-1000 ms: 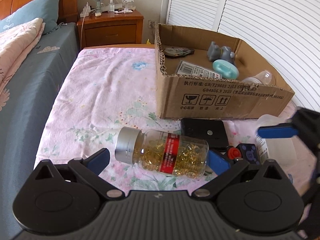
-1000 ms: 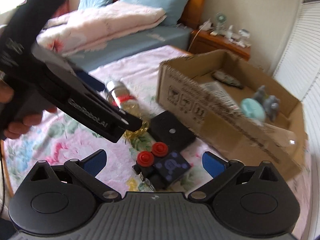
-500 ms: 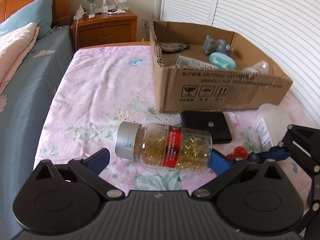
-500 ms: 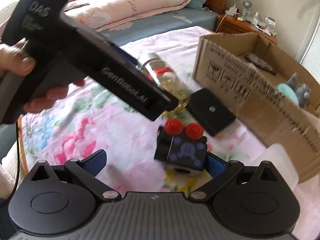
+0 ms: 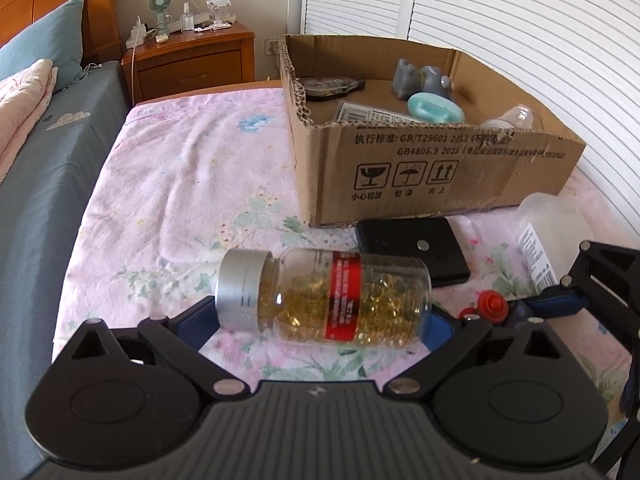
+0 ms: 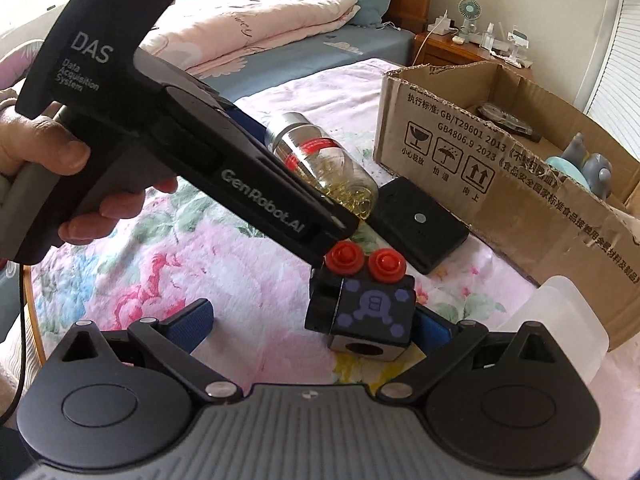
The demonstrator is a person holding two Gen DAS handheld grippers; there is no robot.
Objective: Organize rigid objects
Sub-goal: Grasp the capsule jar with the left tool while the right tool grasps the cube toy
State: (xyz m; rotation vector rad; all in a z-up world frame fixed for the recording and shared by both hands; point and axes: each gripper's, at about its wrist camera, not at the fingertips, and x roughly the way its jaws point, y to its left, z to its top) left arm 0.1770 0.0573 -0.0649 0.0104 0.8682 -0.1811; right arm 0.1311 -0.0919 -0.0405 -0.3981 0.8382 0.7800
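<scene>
Left hand-held gripper [image 5: 320,320] closing around silver-capped capsule bottle [image 5: 324,300]

cardboard box [image 5: 440,172]: "GB/T29601", "GB4806.9 2023" | left gripper [image 6: 224,160]: "DAS", "Data Acquisition System", "GenRobot.AI"

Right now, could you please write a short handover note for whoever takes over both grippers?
Left gripper: jaws closing around the capsule bottle, which lies on its side on the pink cloth; firm grip not yet certain.
Right gripper: open, the black cube toy lies between its fingers, against the right one, not clamped.
Box: already holds a grey toy, a teal case, a clear bottle and other items.
Left to do: bottle, cube toy, black pad and white container, all still on the cloth in front of the box.
</scene>
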